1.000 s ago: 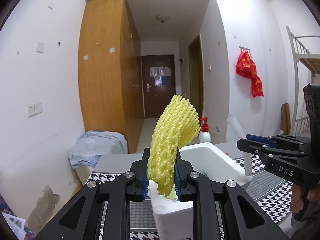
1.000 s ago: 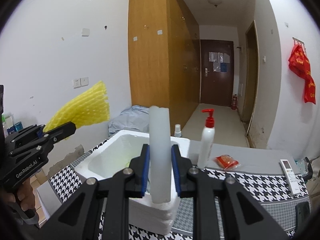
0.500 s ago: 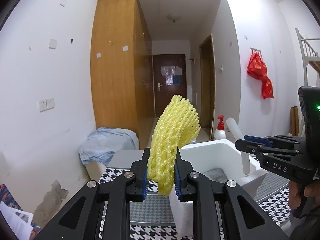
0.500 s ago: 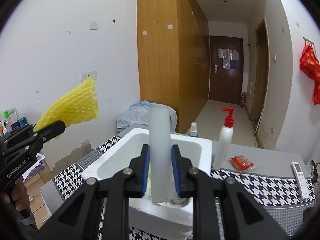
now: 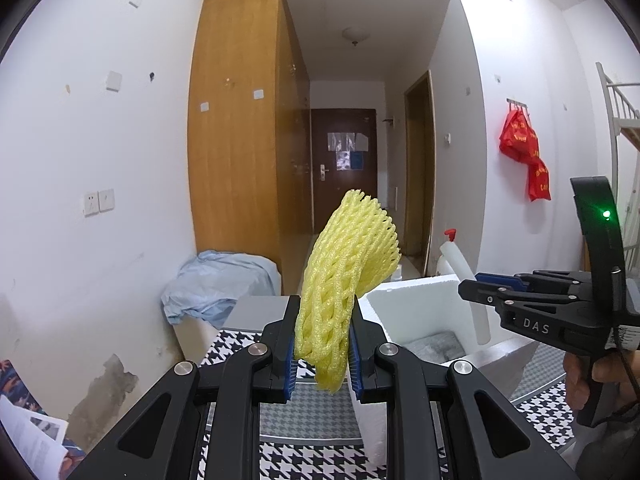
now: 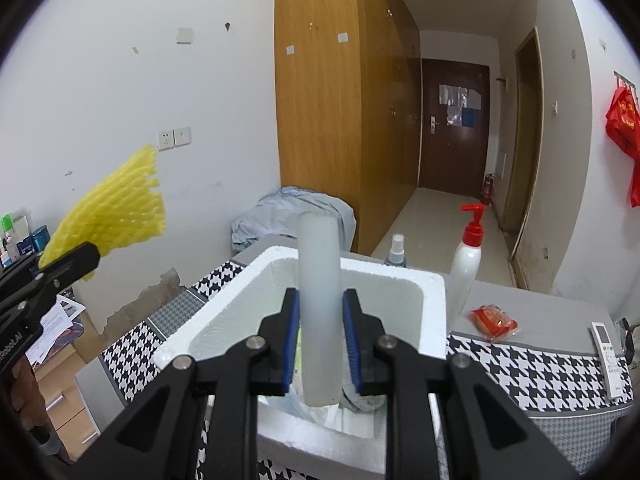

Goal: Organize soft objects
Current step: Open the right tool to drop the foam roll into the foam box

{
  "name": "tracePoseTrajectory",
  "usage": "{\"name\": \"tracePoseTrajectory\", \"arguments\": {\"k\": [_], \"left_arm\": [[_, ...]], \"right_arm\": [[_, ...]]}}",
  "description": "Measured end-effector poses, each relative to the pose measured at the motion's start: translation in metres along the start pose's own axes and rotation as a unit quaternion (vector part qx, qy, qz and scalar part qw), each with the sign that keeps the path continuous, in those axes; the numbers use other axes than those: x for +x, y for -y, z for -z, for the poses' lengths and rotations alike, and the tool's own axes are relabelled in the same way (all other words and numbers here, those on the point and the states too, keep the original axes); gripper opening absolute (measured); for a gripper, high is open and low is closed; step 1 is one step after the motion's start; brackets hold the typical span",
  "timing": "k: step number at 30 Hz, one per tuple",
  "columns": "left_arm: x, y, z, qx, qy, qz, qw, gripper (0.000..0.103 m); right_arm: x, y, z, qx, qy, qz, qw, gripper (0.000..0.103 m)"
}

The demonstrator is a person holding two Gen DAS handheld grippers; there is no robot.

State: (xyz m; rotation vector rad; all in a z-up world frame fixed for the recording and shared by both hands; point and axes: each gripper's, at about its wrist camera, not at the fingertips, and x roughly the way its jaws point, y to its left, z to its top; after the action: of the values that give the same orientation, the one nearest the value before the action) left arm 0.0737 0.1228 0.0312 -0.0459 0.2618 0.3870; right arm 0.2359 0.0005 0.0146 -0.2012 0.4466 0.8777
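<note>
We see a white foam box standing on a table covered with a black-and-white houndstooth cloth; its thick walls are grainy and slightly rough at the rim, and soft pale and grey items lie at its bottom, too hidden for us to tell apart. In our left gripper we hold a yellow foam net sleeve: an open diamond mesh, spongy, flattened where the blue pads pinch its lower part, then fanning wider and curving over to the right above the jaws. Its lower tip hangs just below the pads. From the right wrist view the same sleeve sticks up and to the right, off the left side of the box and above table level. In our right gripper we hold a white foam cylinder, smooth, matte and faintly translucent, standing upright with the pads pressed on its lower half; its bottom end hangs inside the box opening, above the items there. Behind the box stand a white pump bottle with a red head and a small spray bottle.
</note>
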Motion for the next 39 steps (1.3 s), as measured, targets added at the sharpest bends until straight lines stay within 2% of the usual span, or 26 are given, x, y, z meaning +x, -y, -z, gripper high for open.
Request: {"name": "tracePoseTrajectory", "arguments": {"k": [7,8,9,10,12,24,26,27,28,39], "left_arm": [[0.002,-0.001,0.0,-0.002,-0.002,-0.004,1.0,0.022],[0.002,-0.001,0.0,-0.002,-0.002,-0.005,1.0,0.022],[0.003,-0.001,0.0,-0.001,-0.002,-0.006,1.0,0.022],[0.003,-0.001,0.0,-0.002,-0.003,-0.005,1.0,0.022],[0.004,0.0,0.0,-0.002,-0.004,-0.005,1.0,0.022],[0.007,0.001,0.001,0.001,-0.007,0.002,1.0,0.022],[0.008,0.001,0.002,0.0,-0.008,0.004,1.0,0.022],[0.008,0.001,0.002,-0.001,-0.009,0.005,0.9999,0.022],[0.009,0.0,0.002,-0.001,-0.009,0.006,0.9999,0.022],[0.006,-0.001,0.002,0.005,-0.005,0.014,0.9999,0.022]], "right_arm": [[0.01,-0.001,0.002,0.003,-0.024,0.001,1.0,0.027],[0.01,0.0,0.002,0.006,-0.025,-0.002,1.0,0.032],[0.009,0.001,0.002,0.011,-0.023,-0.007,1.0,0.048],[0.008,0.001,0.002,0.012,-0.022,-0.008,1.0,0.07],[0.004,-0.001,0.002,0.007,-0.011,-0.006,1.0,0.079],[-0.007,-0.005,0.005,-0.004,-0.008,-0.014,1.0,0.08],[-0.01,-0.004,0.006,0.0,-0.004,-0.011,1.0,0.088],[-0.011,-0.003,0.006,0.003,-0.003,-0.011,1.0,0.098],[-0.012,-0.002,0.006,0.007,-0.003,-0.01,1.0,0.102],[-0.022,0.005,0.007,0.009,0.003,0.009,1.0,0.102]]}}
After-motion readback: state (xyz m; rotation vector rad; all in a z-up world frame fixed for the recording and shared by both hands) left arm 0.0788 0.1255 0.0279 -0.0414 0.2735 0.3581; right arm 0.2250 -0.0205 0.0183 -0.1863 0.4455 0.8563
